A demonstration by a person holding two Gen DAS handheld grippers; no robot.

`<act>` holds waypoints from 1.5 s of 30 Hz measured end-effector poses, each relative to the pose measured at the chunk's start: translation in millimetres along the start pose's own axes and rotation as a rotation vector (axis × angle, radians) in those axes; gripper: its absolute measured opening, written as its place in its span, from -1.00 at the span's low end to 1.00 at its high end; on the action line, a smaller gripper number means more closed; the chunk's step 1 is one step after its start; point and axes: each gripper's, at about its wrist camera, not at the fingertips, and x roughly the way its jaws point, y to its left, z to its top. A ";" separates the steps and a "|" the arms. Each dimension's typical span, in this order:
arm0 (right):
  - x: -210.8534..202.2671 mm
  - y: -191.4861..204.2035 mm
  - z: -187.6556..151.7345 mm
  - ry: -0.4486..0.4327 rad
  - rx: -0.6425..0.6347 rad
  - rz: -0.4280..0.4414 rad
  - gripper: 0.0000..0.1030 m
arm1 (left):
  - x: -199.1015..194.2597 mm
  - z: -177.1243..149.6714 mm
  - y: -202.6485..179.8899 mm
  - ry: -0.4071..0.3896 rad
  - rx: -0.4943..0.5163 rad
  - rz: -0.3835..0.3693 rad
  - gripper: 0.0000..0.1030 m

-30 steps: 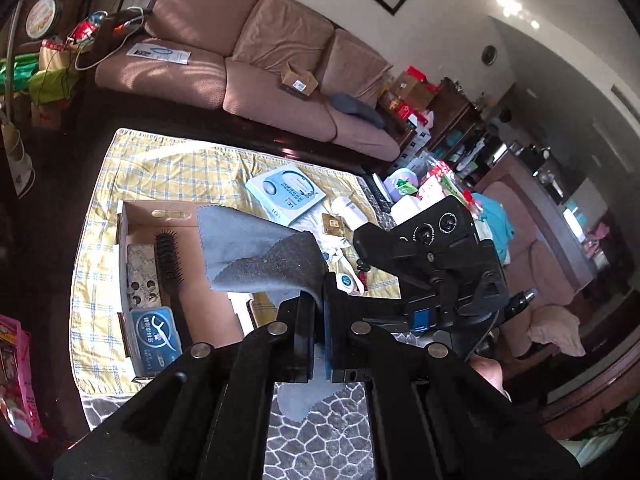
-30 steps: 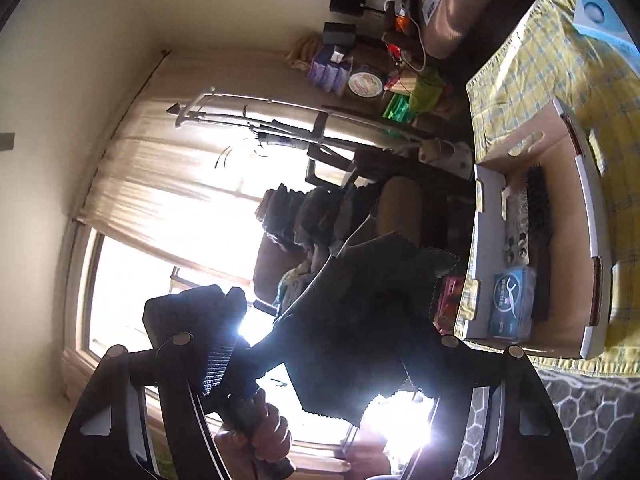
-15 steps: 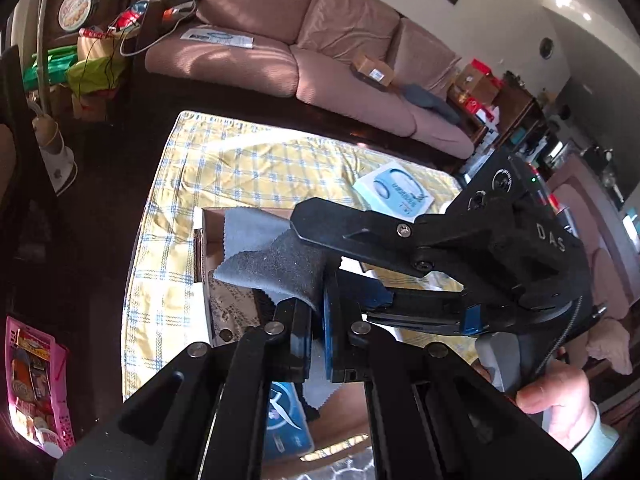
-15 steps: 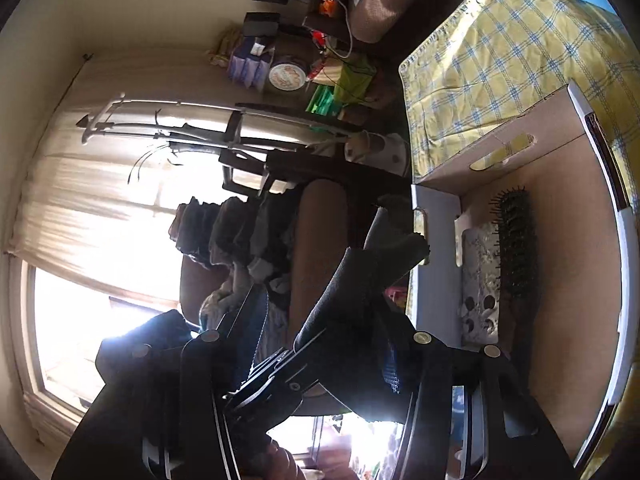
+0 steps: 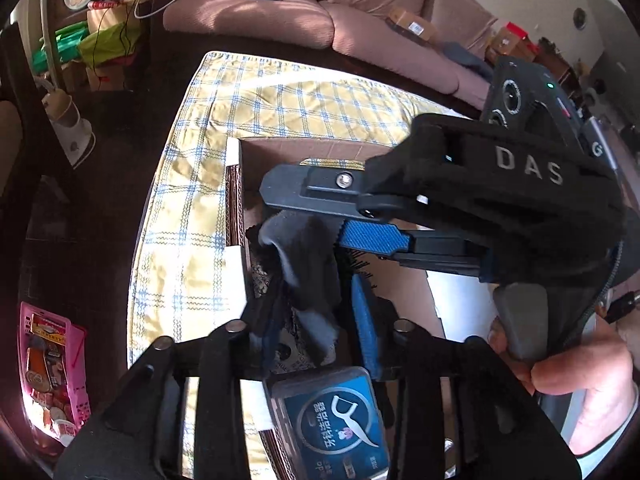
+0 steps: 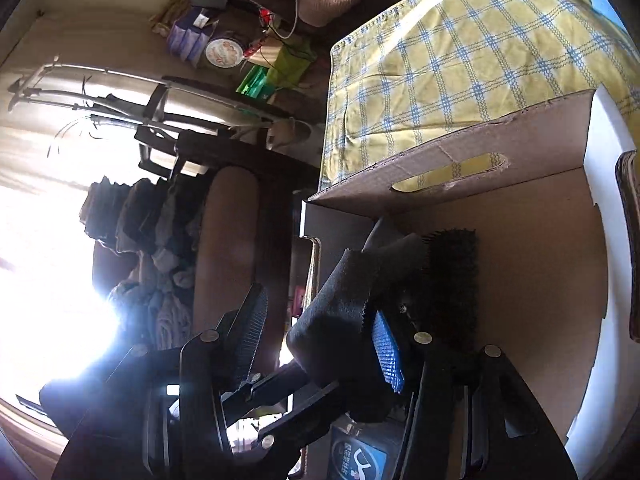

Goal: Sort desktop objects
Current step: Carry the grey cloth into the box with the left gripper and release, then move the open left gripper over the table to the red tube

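A grey cloth [image 5: 308, 276] hangs crumpled inside the open cardboard box [image 5: 304, 148], over a patterned item and a black hairbrush [image 6: 454, 280]. My left gripper [image 5: 316, 332] is open around the cloth's lower part and no longer pinches it. My right gripper [image 6: 320, 332] is open, with the cloth [image 6: 352, 296] draped between its fingers; one blue pad [image 6: 386, 354] shows. The right gripper also crosses the left wrist view [image 5: 460, 200]. A blue floss case [image 5: 332, 420] lies in the box below the cloth.
The box sits on a yellow checked tablecloth [image 5: 224, 120]. A pink sofa [image 5: 320, 8] stands behind the table. A dark chair with clothes [image 6: 224, 240] and a bright window are at the left in the right wrist view. A pink packet [image 5: 48, 360] lies on the floor.
Both grippers have come down into the box with the cloth. My left gripper, shut on the cloth before, has opened. The cloth now hangs crumpled low in the box.
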 end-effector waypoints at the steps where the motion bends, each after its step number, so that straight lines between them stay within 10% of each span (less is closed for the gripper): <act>1: -3.6 1.3 0.5 0.003 0.004 0.006 0.19 | -6.3 -2.0 -3.6 -0.007 -0.002 -0.001 0.16; 5: -25.9 12.3 2.8 0.003 0.011 -0.014 0.63 | -38.4 -13.1 -18.4 -0.065 0.002 -0.019 0.31; 15: -76.8 54.2 -3.1 -0.013 -0.127 -0.037 0.73 | -75.4 -29.0 -25.4 -0.068 -0.029 -0.015 0.35; 19: -110.0 48.2 -22.0 -0.052 -0.180 -0.086 1.00 | -83.1 -36.9 -42.9 -0.106 0.000 0.015 0.93; 45: -235.6 -7.1 -127.2 -0.177 -0.383 -0.510 1.00 | -109.4 -71.9 -160.9 -0.170 0.060 0.165 1.00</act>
